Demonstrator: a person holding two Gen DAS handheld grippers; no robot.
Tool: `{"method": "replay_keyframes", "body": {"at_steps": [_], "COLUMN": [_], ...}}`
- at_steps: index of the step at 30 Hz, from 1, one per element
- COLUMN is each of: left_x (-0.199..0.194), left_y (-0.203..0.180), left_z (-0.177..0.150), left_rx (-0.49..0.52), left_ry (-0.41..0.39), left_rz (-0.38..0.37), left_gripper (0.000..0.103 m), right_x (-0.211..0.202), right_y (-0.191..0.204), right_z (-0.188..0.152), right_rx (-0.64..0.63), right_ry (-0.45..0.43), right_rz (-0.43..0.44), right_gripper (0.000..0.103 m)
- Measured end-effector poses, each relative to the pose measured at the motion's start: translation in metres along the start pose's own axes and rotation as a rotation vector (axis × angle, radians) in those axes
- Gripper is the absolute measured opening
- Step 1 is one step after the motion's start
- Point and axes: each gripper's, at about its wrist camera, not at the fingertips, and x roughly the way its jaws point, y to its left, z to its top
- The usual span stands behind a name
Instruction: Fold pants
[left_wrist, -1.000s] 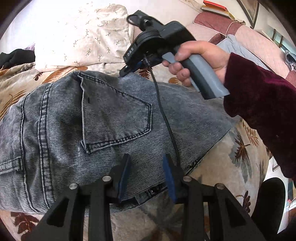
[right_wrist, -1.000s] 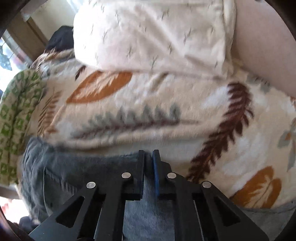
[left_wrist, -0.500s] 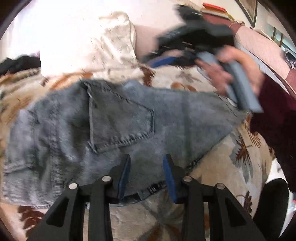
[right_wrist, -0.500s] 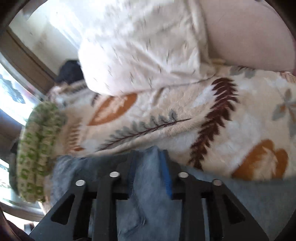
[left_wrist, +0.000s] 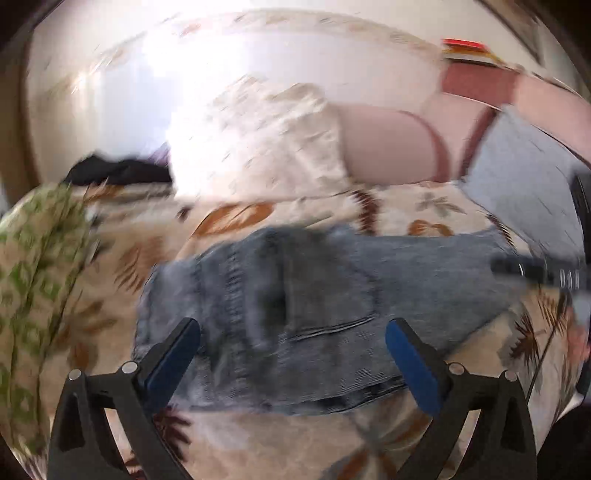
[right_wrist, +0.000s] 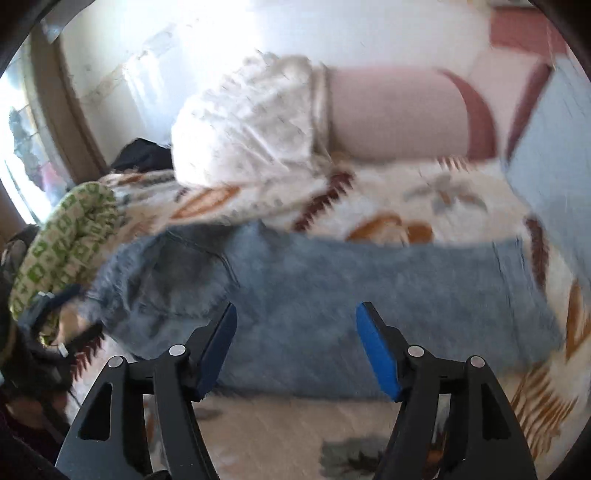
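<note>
The left hand-held gripper (left_wrist: 291, 350) is seen with jaws opening wide and nothing pinched; the right hand-held gripper (right_wrist: 295, 347) is likewise opening, empty. Both are held above the near edge of the pants (right_wrist: 332, 295), which lie folded on the leaf-patterned blanket (right_wrist: 388, 206) ahead. Their long axis runs left to right, waistband end to the left, so that end is judged nearer the left gripper.

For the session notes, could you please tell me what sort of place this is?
Most likely a bedroom or living room at home: the jeans lie on a leaf-patterned blanket, with a white pillow and a pink bolster behind.
</note>
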Motion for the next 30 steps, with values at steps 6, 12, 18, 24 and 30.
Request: {"method": "replay_keyframes", "body": {"at_steps": [6, 12, 18, 24, 30], "left_x": [0.022, 0.061, 0.063, 0.058, 0.056], "left_y": [0.034, 0.055, 0.041, 0.043, 0.042], "left_z": [-0.007, -0.037, -0.047, -0.053, -0.055], "left_rx": [-0.095, -0.133, -0.008, 0.026, 0.032], "left_ry": [0.074, 0.277, 0.255, 0.266, 0.261], "left_rz": [0.158, 0.176, 0.218, 0.206, 0.203], "left_gripper": [0.101, 0.097, 0.098, 0.098, 0.098], "right_x": [0.031, 0.036, 0.055, 0.054, 0.049], "right_y": [0.014, -0.006, -0.039, -0.033, -0.037], "right_z": [-0.023, -0.022, -0.038, -0.062, -0.067], "right_rx": [-0.048, -0.052, -0.027, -0.108, -0.109], "right_ry": [0.051, 0.022, 0.133, 0.173, 0.185], "right_rz": [0.017, -0.135, -0.174, -0.174, -0.150], "right_gripper": [0.058, 0.058, 0.058, 0.060, 0.060]}}
